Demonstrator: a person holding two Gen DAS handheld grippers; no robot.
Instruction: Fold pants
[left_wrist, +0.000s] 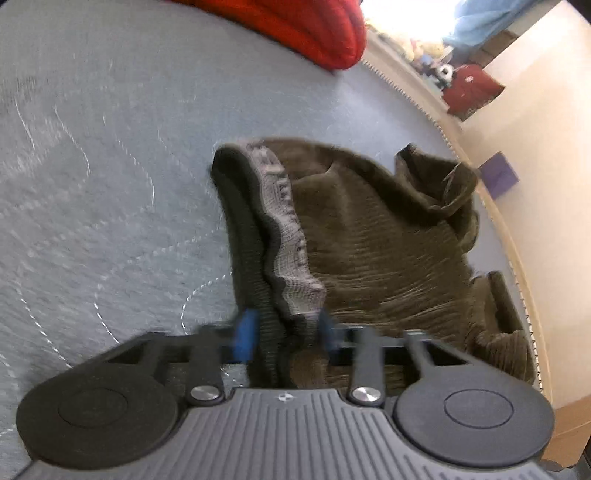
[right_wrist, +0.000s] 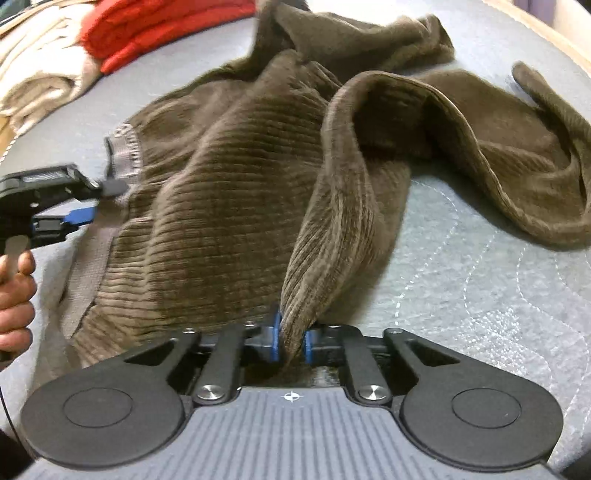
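Grey quilted mattress (right_wrist: 480, 266) – both grippers, left (left_wrist: 282, 332) and right (right_wrist: 290, 341), pinch crumpled brown corduroy pants (right_wrist: 221, 184); thin grips may slip.

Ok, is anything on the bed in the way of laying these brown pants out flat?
Nothing visible is. Both the left gripper and the right gripper are clamped on the pants, the grey mattress beside them is bare, and the red garment lies beyond them.

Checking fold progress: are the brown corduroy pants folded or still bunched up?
Not folded: the brown corduroy pants lie crumpled on the grey quilted mattress, legs twisted, waistband rumpled. The left gripper and right gripper each pinch an edge.
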